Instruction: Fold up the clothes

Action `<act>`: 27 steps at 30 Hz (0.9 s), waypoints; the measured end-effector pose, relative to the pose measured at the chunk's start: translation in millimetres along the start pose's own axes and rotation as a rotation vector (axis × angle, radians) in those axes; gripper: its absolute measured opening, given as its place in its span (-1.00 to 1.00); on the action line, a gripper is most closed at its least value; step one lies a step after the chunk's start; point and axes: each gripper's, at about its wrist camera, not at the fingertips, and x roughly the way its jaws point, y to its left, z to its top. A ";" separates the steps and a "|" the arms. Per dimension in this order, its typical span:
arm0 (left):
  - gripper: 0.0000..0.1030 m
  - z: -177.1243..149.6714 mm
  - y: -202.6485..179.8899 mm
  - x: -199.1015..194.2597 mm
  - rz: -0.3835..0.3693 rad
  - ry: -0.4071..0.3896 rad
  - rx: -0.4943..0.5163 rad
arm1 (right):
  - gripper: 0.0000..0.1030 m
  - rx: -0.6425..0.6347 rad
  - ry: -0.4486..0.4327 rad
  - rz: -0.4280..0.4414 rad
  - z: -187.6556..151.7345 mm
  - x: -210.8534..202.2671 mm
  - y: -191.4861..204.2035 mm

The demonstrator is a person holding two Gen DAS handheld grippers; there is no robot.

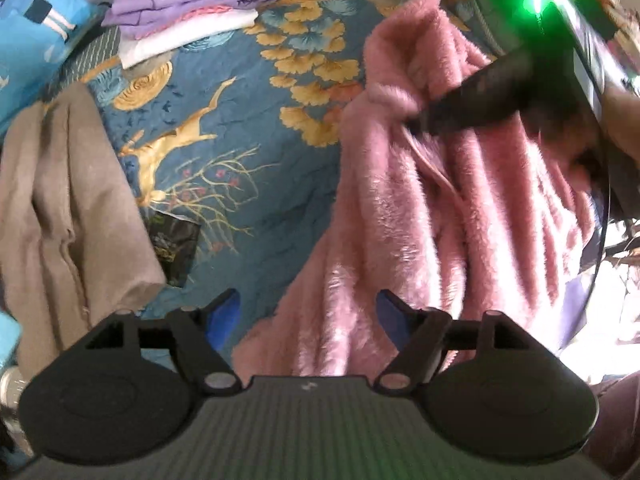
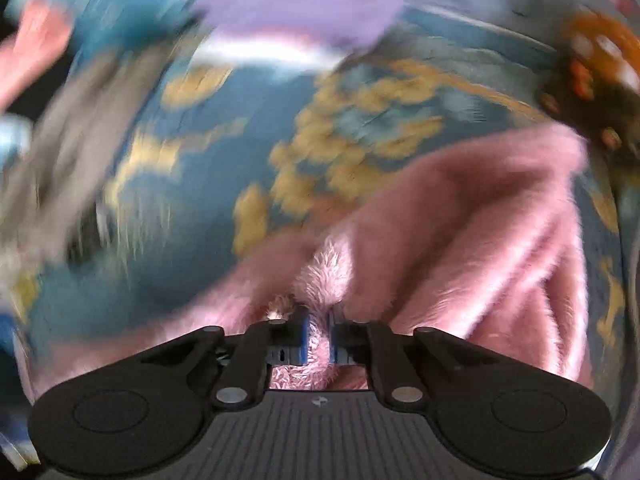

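Pinching a fold of the pink fleece garment (image 2: 460,240) between the right gripper (image 2: 316,336) jaws, you are anchoring it on the bed (image 1: 240,128); the left gripper (image 1: 308,312) jaws are standing spread, empty, above its near edge, likely seeking a second hold.

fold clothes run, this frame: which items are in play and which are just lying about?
In play:
- pink fleece garment, pinched in the right gripper
- left gripper, open just above its lower edge

Lying about:
- tan garment
- folded stack, purple on white
- small dark packet
- blue cartoon pillow
- patterned blue bedspread
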 end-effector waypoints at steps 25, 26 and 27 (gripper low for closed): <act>0.60 -8.8 45.6 -33.1 0.125 -0.108 -0.274 | -0.68 0.077 -0.238 -0.034 230.0 36.8 -34.2; 0.60 -7.7 43.8 -32.5 0.120 -0.107 -0.273 | -0.60 0.117 -0.254 -0.069 224.7 35.2 -35.5; 0.60 -6.7 41.8 -31.3 0.113 -0.106 -0.270 | -0.47 0.158 -0.278 -0.102 217.1 29.7 -35.1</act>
